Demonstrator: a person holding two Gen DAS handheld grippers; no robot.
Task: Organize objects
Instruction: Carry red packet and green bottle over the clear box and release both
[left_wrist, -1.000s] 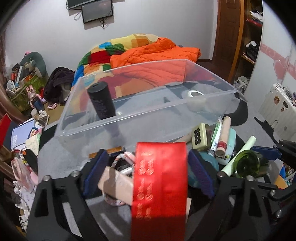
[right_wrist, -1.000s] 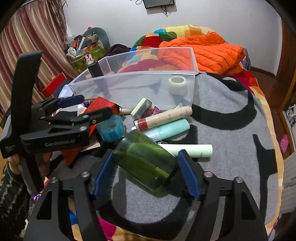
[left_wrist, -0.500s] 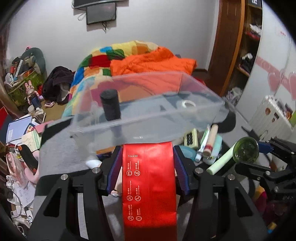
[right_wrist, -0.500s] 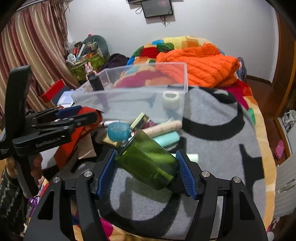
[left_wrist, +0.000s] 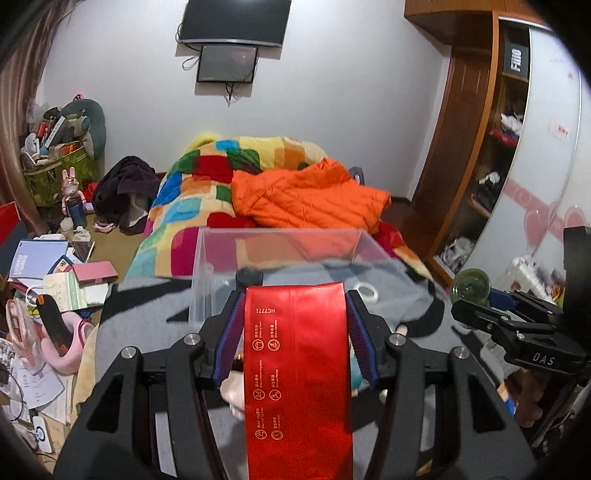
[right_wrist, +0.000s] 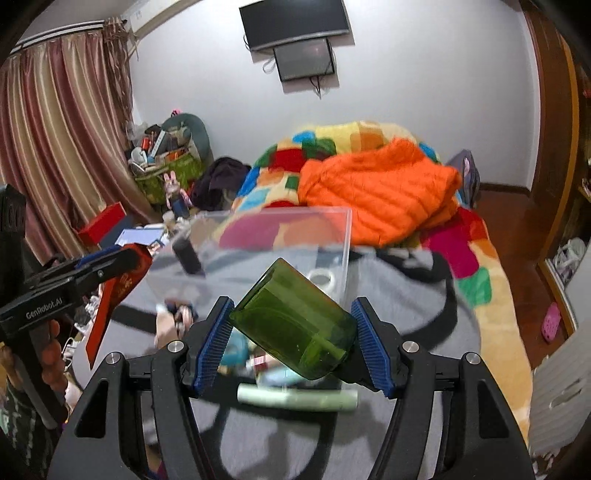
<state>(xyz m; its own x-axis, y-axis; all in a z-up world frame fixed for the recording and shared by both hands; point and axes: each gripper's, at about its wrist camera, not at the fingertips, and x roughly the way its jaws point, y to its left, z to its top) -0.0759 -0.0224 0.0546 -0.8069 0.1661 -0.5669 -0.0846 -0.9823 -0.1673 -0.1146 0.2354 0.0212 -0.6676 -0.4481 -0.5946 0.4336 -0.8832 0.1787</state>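
My left gripper (left_wrist: 295, 332) is shut on a flat red packet (left_wrist: 297, 369) and holds it raised in front of the clear plastic bin (left_wrist: 280, 254). My right gripper (right_wrist: 291, 336) is shut on a green glass bottle (right_wrist: 295, 321), tilted, lifted above the grey blanket (right_wrist: 406, 295). The bin (right_wrist: 266, 243) holds a black cylinder (right_wrist: 186, 254) and a tape roll (right_wrist: 321, 277). The right gripper with the bottle (left_wrist: 471, 288) shows at right in the left wrist view. The left gripper with the packet (right_wrist: 118, 280) shows at left in the right wrist view.
Loose tubes, one pale green (right_wrist: 295, 398), lie on the blanket under my right gripper. An orange jacket (right_wrist: 376, 192) and a colourful quilt (left_wrist: 207, 192) lie behind the bin. Books and clutter (left_wrist: 48, 280) cover the floor at left. A wardrobe (left_wrist: 480, 166) stands at right.
Both grippers have risen and tilted up with their loads; the bin and the pile of items have dropped lower in both views. The left gripper closed on the red packet.
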